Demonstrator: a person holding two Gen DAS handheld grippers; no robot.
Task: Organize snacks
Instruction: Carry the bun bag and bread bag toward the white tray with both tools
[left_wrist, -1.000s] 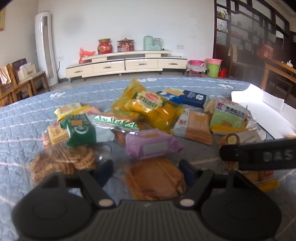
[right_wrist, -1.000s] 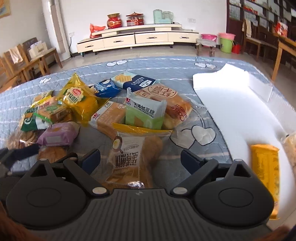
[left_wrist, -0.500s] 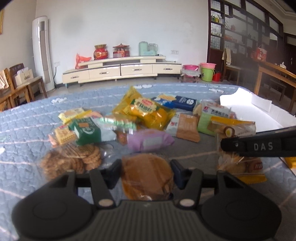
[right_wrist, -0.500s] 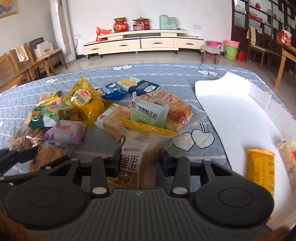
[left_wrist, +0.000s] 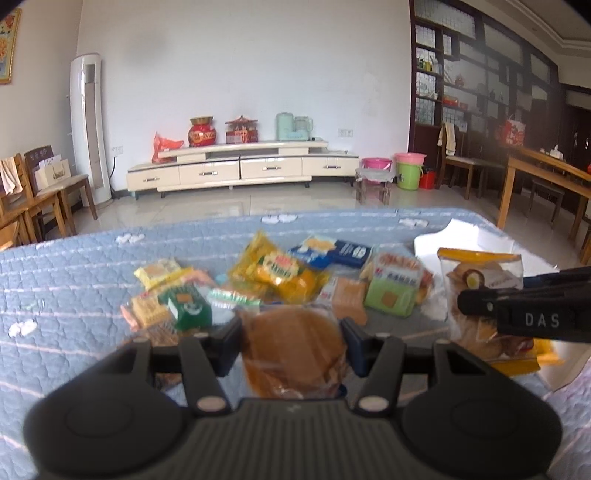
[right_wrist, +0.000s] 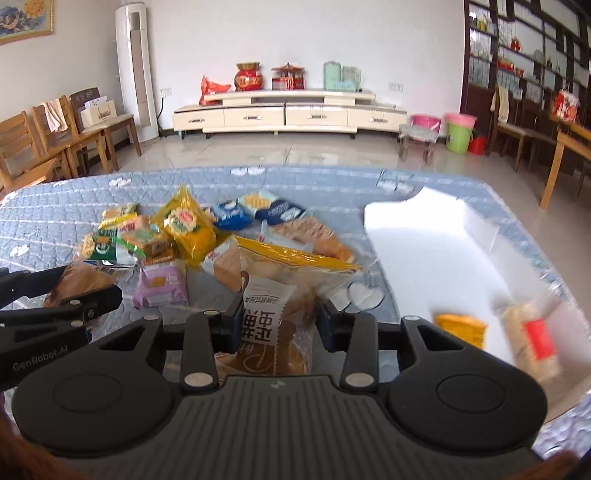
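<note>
Bread bag (right_wrist: 277, 317) upright in right gripper (right_wrist: 277, 325) (clamped); left gripper (left_wrist: 291, 347) grips round cake pkt (left_wrist: 295, 354).

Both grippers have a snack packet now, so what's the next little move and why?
Probably carry the right gripper, shut on the egg-cake bag, across to the white box, since two packets already lie there. The left gripper with its round cake can follow.

Home living room, low TV cabinet (left_wrist: 240, 171) (cream), wooden chairs (right_wrist: 55, 140), standing air conditioner (right_wrist: 136, 70)
</note>
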